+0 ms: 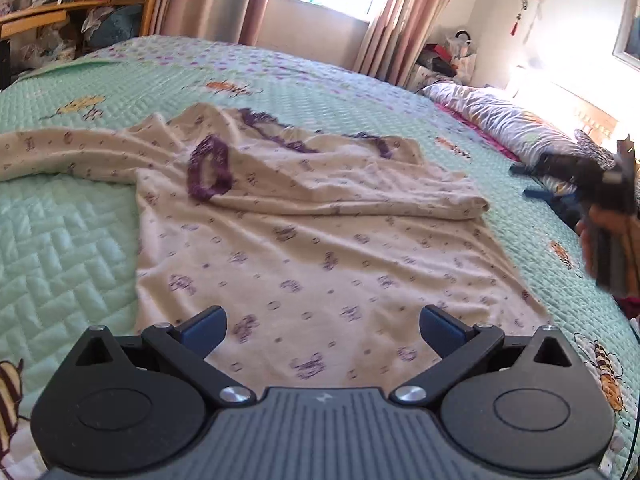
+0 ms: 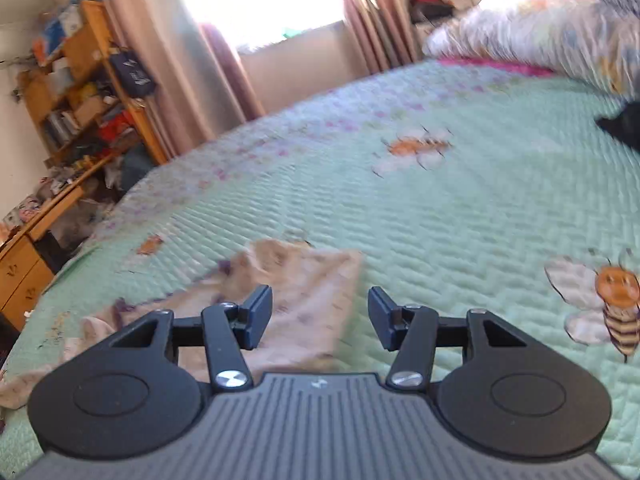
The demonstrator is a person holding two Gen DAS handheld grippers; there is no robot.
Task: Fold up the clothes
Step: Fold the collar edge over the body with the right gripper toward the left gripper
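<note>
- While both tools hover with nothing held, the cream long-sleeved top with purple print and purple lace trim (image 1: 304,216) lies on the mint-green quilted bedspread with bees (image 1: 72,232), one side laid over the body and one sleeve stretched out left.
- The left gripper (image 1: 323,330) hangs wide apart over the hem, seemingly lined up for a grasp.
- The right gripper (image 2: 320,318) is spread too, empty, near a cloth corner; blur leaves contact unclear.

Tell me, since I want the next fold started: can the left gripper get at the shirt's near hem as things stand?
Probably yes. The left gripper has its jaws open right over the shirt, which lies flat on the quilt with nothing between them. The right gripper is off to the side.
</note>
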